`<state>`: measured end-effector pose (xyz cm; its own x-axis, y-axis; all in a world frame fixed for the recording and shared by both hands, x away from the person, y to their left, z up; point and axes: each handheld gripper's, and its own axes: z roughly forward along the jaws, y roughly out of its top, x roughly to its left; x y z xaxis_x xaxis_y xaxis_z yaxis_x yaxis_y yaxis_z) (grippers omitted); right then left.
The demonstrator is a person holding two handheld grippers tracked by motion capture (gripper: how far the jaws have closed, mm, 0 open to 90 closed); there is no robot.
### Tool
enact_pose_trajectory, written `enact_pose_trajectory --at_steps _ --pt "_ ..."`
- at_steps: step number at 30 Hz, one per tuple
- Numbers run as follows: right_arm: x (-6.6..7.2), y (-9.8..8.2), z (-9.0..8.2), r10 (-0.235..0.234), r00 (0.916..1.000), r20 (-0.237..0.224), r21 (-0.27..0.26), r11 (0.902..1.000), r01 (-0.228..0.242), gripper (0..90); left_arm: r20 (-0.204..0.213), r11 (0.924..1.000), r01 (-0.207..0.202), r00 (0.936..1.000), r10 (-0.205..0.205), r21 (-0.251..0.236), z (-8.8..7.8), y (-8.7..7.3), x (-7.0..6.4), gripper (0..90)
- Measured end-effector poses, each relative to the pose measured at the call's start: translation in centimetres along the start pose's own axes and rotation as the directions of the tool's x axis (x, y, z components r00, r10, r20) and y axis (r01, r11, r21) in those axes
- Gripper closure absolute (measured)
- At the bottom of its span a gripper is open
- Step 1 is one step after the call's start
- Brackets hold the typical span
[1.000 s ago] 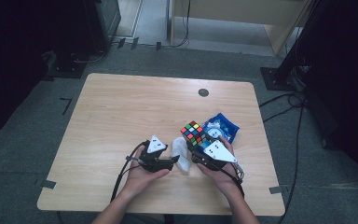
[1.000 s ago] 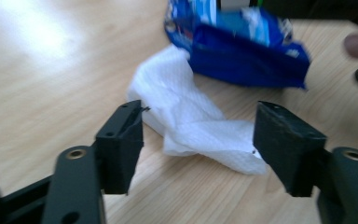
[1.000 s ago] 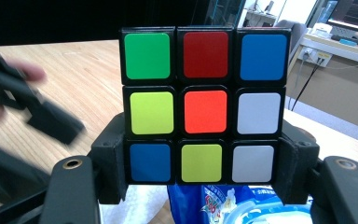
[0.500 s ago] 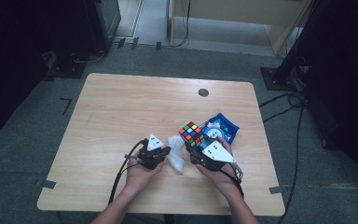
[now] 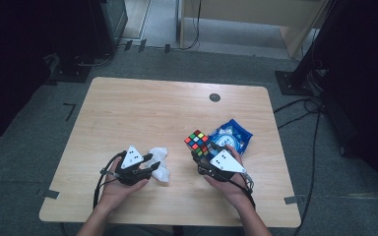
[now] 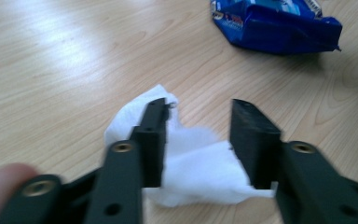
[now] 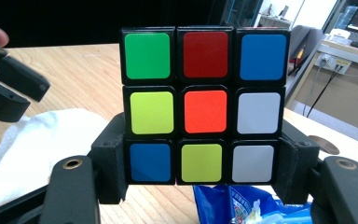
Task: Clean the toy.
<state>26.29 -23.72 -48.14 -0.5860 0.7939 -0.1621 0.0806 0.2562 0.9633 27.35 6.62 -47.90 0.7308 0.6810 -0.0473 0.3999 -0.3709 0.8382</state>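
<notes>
On the table, right gripper (image 7: pixel 200 182) clamps the cube (image 7: pixel 204 105); left gripper (image 6: pixel 198 144) (jaws just opening) straddles the tissue (image 6: pixel 193 161).

**Left gripper backed off with the tissue**

The left gripper (image 5: pixel 150 164) slid leftward across the table, away from the cube. The white tissue (image 5: pixel 160 164) went along with it. Its jaws had just been opening, the tissue lying loose between them, and a gap opened between tissue and cube.

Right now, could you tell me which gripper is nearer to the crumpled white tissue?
Left. The left gripper straddles the tissue, jaws open; the right gripper holds the cube farther off.
</notes>
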Motion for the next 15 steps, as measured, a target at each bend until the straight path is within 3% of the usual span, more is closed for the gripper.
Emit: enact_pose_trajectory --at_steps 2,5,9,11,12,15 --pt "-0.1 0.0 0.0 -0.004 1.0 -0.004 -0.003 1.0 0.004 34.3 -0.023 0.9998 -0.006 0.9997 0.007 0.017 0.4 -0.1 0.4 43.7" --pt "-0.1 -0.1 0.0 0.0 1.0 -0.01 0.002 1.0 0.0 34.3 -0.043 0.9956 0.012 0.9991 -0.008 0.093 1.7 -0.6 0.9 38.7" --pt "0.2 -0.3 0.2 -0.006 0.9998 -0.02 0.01 0.9999 0.006 34.3 -0.079 0.9853 0.008 0.9968 0.005 0.17 3.4 -1.3 0.5 40.2" --pt "0.3 -0.3 0.2 -0.011 0.9996 -0.026 0.01 0.9999 0.011 34.3 -0.117 0.9802 0.006 0.993 0.018 0.198 3.9 -1.5 0.5 47.8" --pt "0.4 -0.2 0.2 -0.011 0.9996 -0.027 0.01 0.9999 0.011 34.3 -0.103 0.9809 0.017 0.9947 0.003 0.194 3.8 -1.5 0.6 51.1" --pt "0.5 -0.3 0.3 -0.012 0.9994 -0.032 0.01 0.9999 0.013 34.3 -0.096 0.9817 0.01 0.9953 0.008 0.19 3.6 -1.6 0.6 73.2"
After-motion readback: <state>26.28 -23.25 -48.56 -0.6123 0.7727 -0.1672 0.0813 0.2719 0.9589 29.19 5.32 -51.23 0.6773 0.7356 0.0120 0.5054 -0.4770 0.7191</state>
